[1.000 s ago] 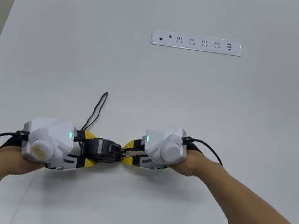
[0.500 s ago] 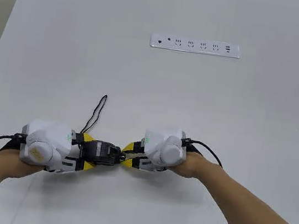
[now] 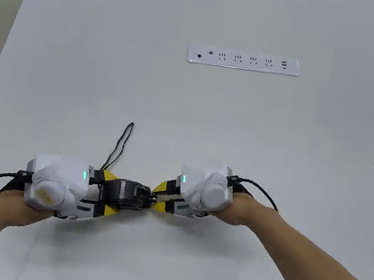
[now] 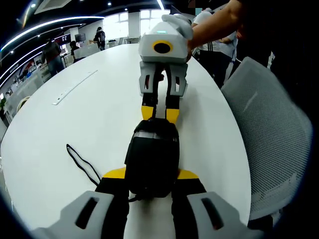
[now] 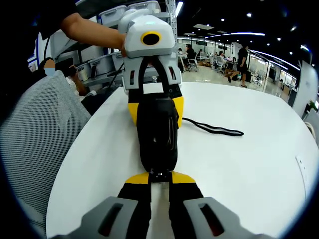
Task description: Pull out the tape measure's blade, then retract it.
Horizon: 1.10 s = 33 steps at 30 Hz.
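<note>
Black tape measure (image 4: 152, 149): we're clamping it in the left gripper (image 4: 152, 174), pinching its blade tip (image 5: 158, 174) with the right gripper (image 5: 159, 179); straight pull likely coming.

A power strip (image 3: 243, 59) is laid on the white bench (image 3: 322, 166); a grey mesh chair (image 4: 269, 124) is set beside it. Beyond, seemingly an office is lit by ceiling strips (image 5: 238, 34).
</note>
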Each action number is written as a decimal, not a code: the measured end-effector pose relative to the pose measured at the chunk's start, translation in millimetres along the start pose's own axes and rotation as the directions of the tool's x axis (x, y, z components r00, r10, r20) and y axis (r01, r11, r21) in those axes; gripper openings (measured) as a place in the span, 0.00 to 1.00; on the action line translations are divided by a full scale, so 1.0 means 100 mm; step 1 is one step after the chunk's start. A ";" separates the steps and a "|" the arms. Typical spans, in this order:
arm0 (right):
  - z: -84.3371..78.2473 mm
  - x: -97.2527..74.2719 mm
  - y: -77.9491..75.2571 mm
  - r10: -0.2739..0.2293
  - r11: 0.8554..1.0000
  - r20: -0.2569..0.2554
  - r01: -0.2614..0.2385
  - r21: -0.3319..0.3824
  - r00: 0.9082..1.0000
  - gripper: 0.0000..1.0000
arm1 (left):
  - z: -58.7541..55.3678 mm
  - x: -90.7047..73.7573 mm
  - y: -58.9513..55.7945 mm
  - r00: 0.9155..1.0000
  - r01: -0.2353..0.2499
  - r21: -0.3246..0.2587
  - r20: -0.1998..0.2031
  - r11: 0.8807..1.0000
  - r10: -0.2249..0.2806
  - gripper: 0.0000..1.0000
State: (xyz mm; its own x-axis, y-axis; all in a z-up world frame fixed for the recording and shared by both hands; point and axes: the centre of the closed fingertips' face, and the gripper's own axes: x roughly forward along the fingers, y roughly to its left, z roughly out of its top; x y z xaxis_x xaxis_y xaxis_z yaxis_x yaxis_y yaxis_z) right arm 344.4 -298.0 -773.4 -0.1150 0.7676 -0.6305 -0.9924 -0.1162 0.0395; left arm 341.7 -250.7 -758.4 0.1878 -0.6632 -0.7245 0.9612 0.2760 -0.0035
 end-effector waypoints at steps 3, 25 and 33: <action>0.01 -0.01 0.00 0.000 1.000 0.002 0.000 0.000 1.000 0.10 | 0.00 0.00 0.00 1.000 -0.001 -0.002 0.002 1.000 0.001 0.28; 0.01 -0.02 0.00 0.009 1.000 0.016 -0.009 0.014 1.000 0.10 | 0.00 -0.01 -0.01 1.000 0.003 -0.008 0.004 1.000 -0.003 0.28; -0.02 -0.05 0.00 0.010 1.000 0.015 -0.011 0.020 1.000 0.10 | -0.01 0.00 -0.01 1.000 0.005 -0.010 0.005 1.000 -0.005 0.28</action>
State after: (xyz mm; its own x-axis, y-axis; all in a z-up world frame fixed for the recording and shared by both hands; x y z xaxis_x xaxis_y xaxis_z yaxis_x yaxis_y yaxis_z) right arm 344.6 -302.6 -771.7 -0.1259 0.7756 -0.6185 -0.9918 -0.1119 0.0616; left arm 340.8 -250.2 -758.5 0.1844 -0.6682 -0.7208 0.9600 0.2797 -0.0137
